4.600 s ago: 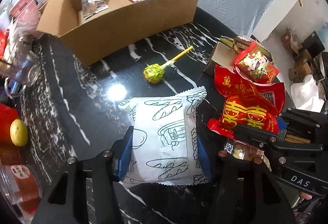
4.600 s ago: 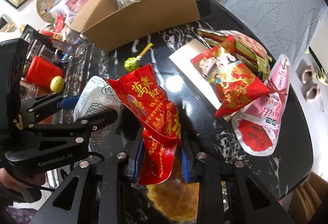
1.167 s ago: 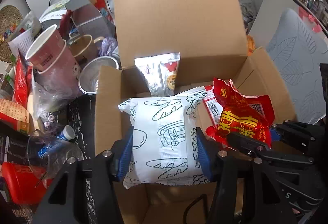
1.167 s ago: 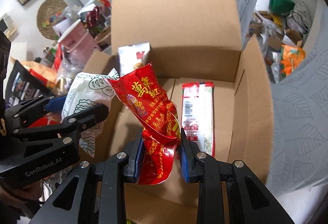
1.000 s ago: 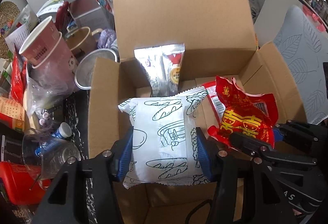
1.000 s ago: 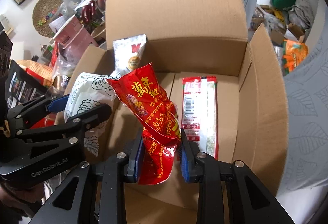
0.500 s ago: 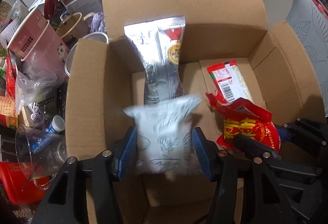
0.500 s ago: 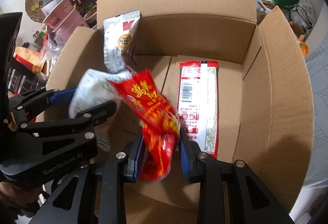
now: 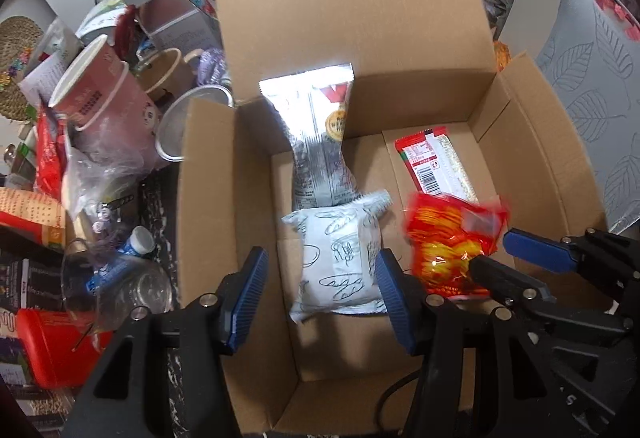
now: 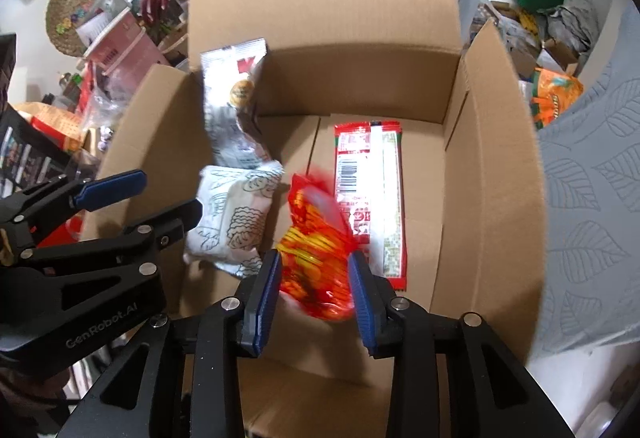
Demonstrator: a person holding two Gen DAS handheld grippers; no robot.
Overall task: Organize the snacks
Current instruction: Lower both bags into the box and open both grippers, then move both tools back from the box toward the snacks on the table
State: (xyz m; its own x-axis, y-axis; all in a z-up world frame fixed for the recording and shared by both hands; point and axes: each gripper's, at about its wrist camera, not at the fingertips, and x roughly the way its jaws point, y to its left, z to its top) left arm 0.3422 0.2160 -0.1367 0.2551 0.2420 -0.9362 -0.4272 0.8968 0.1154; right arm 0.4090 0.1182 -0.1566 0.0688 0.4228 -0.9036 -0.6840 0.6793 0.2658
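Cardboard box (image 9: 208, 197), flaps raised, fills the left wrist view. Left gripper (image 9: 320, 290) hangs above its interior with the blue pads parted; the white bread packet (image 9: 340, 262) lies below and between them on the box floor, free of both pads, so the grasp is released. A silver snack pouch (image 9: 316, 141) leans against the back left corner, its lower end just beside the white packet. A red-and-white flat packet (image 9: 432, 165) lies on the floor toward the right. The red-and-gold snack bag (image 9: 452, 238), blurred, sits near the right gripper (image 9: 516, 258), overlapping the flat packet's near end. Outside the box, at left, stand stacked pink paper cups (image 9: 100, 89) among clutter.

Right wrist view: the cardboard box (image 10: 496, 173) again occupies the centre. Right gripper (image 10: 316, 294) points down into it, jaws opening; the red-and-gold snack bag (image 10: 316, 250), motion-blurred, is between the pads, and contact with them cannot be told. The flat packet (image 10: 372, 189) lies just right of it, the white bread packet (image 10: 236, 217) just left, below the left gripper (image 10: 144, 197). The silver pouch (image 10: 232, 105) leans in the back left corner.
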